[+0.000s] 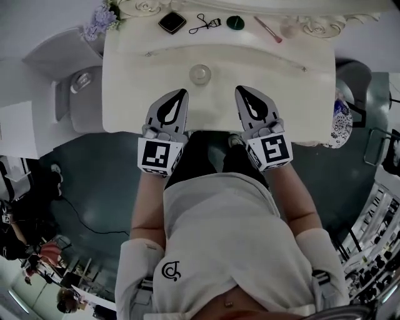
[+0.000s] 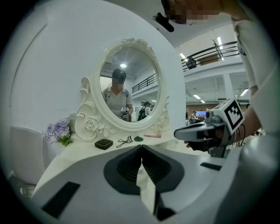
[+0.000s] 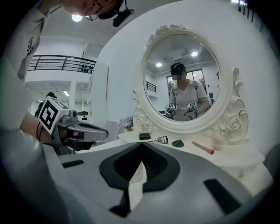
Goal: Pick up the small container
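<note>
The small container point(image 1: 200, 74), a round pale jar with a clear lid, stands in the middle of the white vanity table point(image 1: 131, 94). It lies just beyond and between both grippers. My left gripper point(image 1: 182, 93) hovers over the table's front edge, jaws shut with nothing in them. My right gripper point(image 1: 240, 89) is level with it on the other side, also shut and empty. In the left gripper view the jaws point(image 2: 141, 148) meet at the tips, with the right gripper point(image 2: 194, 131) beside them. The right gripper point(image 3: 141, 144) hides the container in its own view.
Along the back of the table lie a black compact point(image 1: 172, 22), an eyelash curler point(image 1: 205, 24), a green disc point(image 1: 235, 22), a pink brush point(image 1: 267, 29) and a pale jar point(image 3: 217, 142). Purple flowers point(image 1: 100, 19) sit at the back left. An ornate oval mirror point(image 3: 186, 87) stands behind. A grey seat point(image 1: 78, 87) is at the left.
</note>
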Demonstrator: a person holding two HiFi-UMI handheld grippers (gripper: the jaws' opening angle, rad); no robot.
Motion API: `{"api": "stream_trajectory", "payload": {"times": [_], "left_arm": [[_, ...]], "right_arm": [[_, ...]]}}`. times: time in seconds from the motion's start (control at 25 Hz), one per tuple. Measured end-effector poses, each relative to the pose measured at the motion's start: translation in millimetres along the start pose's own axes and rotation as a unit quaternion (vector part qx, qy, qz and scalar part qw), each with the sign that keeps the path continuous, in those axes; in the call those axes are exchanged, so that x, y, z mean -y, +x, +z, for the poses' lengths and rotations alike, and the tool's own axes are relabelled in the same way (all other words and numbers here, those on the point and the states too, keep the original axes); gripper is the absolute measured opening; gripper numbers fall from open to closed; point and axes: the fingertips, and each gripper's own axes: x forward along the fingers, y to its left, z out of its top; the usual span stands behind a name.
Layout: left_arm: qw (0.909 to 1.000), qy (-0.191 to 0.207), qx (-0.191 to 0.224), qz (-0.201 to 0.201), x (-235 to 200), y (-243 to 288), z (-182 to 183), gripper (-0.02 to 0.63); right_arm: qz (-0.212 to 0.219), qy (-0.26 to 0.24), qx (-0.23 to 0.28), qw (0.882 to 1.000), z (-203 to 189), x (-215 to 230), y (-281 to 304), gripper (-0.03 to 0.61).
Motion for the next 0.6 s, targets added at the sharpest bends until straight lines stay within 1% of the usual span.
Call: {"api": "stream_trajectory", "payload": {"times": [0.08, 0.12, 0.16, 0.32, 0.4, 0.6], "left_arm": [[0.9999, -0.003, -0.003, -0.011, -4.8, 8.9, -10.4, 0.022], [0.9998, -0.004, -0.006, -0.02, -5.3, 13.5, -15.8, 0.042], [0.9995, -0.006, -0.009, -0.031, -4.8, 18.3, -21.4, 0.076], [0.9977, -0.008, -0.014, -0.066, -0.6, 40.5, -39.0, 0.256], [0.9971, -0.004, -0.021, -0.073, -0.8, 49.8, -51.6, 0.315], [0.9942, 0.008, -0.055, -0.092, 2.1, 73.4, -85.4, 0.384]], "right_arm": [[-0.003, 0.008, -0.004, 1.0, -9.2, -1.5, 8.2, 0.006], [-0.006, 0.013, -0.007, 1.0, -14.8, -1.8, 11.6, 0.006], [-0.008, 0.017, -0.011, 1.0, -20.8, -1.7, 14.7, 0.006], [-0.022, 0.03, -0.028, 0.999, -45.8, 2.2, 25.2, 0.006], [-0.027, 0.037, -0.036, 0.998, -57.3, 3.9, 29.3, 0.006], [-0.04, 0.05, -0.049, 0.997, -80.1, 9.1, 35.7, 0.006]]}}
